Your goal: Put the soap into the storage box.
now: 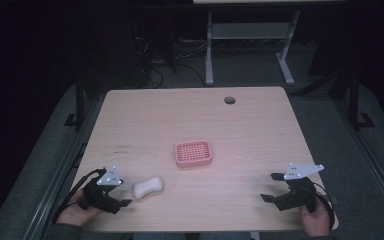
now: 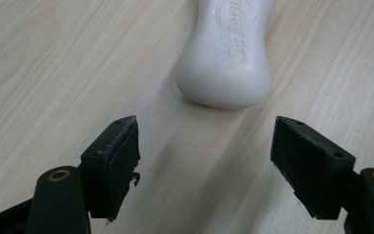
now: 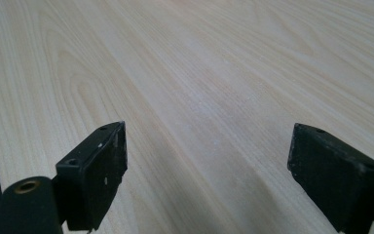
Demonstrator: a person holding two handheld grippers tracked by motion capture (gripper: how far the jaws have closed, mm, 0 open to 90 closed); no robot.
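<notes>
I am aiming my released left tool (image 1: 121, 198) at the soap (image 1: 148, 187), lower left. Squeezing its narrow waist should be gripping best. My right tool (image 1: 272, 187) is hanging released.

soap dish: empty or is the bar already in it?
Empty. The pink soap dish shows only its bare perforated grid, and the white soap bar lies on the table nearer the left gripper, apart from the dish.

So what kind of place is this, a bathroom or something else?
Probably a lab or workshop set up for recording, not a bathroom. A bare wooden desk with a cable hole stands on grey carpet, loose cables lie behind it, and the bar of soap and pink soap dish look staged.
</notes>
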